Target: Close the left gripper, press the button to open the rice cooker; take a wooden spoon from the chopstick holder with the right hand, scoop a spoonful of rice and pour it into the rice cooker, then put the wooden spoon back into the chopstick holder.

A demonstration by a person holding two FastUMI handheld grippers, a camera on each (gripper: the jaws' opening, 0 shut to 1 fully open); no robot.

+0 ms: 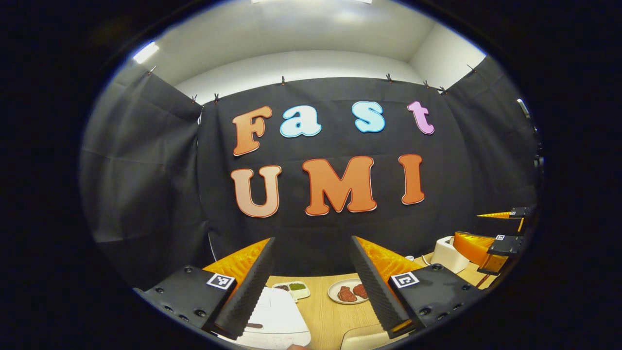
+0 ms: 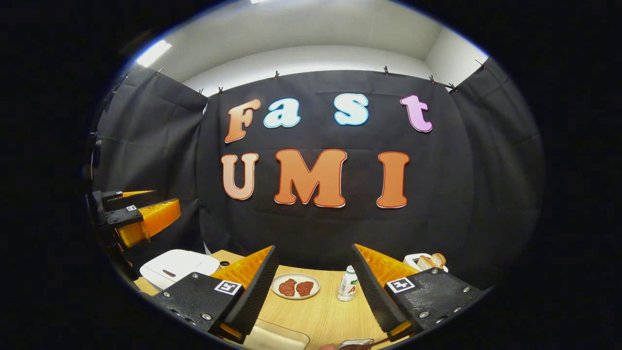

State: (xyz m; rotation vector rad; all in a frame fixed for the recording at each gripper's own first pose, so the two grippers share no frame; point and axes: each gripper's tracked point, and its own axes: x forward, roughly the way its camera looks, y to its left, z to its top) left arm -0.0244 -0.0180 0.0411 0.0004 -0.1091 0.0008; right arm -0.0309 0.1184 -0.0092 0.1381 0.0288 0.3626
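We see the white rice cooker (image 1: 277,316) on the wooden table (image 1: 330,311), lid down, just below the left gripper (image 1: 311,287), whose fingers are spread apart and empty. A plate of meat (image 2: 295,286) lies beyond the rice cooker's right. The right gripper (image 2: 313,291) hangs above that plate, its fingers likewise released, a small bottle (image 2: 348,284) beside the plate.
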